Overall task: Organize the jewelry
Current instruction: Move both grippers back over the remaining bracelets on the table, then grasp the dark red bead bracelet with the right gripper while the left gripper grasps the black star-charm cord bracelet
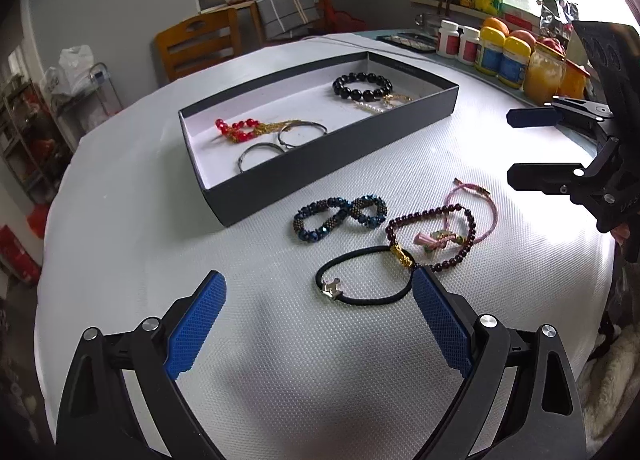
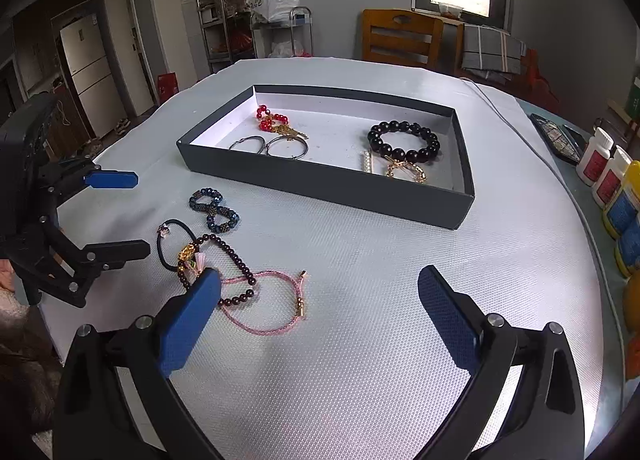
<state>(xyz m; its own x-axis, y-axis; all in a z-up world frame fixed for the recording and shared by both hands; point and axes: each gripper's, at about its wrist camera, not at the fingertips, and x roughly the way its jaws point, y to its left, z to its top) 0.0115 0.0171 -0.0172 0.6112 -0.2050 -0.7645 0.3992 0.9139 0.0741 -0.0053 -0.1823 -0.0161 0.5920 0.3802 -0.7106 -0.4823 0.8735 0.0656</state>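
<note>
A shallow black box (image 1: pixel 320 149) (image 2: pixel 320 181) on the white table holds a red bead bracelet (image 1: pixel 236 130), two silver hoops (image 2: pixel 268 145) and a black bead bracelet (image 2: pixel 404 140). In front of it lie a blue bead bracelet (image 1: pixel 340 216) (image 2: pixel 216 210) twisted into an eight, a dark red bead bracelet (image 1: pixel 432 216) (image 2: pixel 236 256), a pink cord bracelet (image 1: pixel 494 216) (image 2: pixel 256 328) and a black hair tie (image 1: pixel 360 300) (image 2: pixel 160 252). My left gripper (image 1: pixel 318 280) (image 2: pixel 142 214) hangs open over the hair tie. My right gripper (image 2: pixel 320 276) (image 1: pixel 510 146) is open and empty beside the pink cord.
Pill bottles (image 1: pixel 460 44) and yellow jars (image 1: pixel 504 60) line the table's right edge, with a dark flat case (image 2: pixel 556 136) near them. A wooden chair (image 2: pixel 400 36) stands behind the table. A pearl clip and a gold piece (image 2: pixel 406 172) also lie in the box.
</note>
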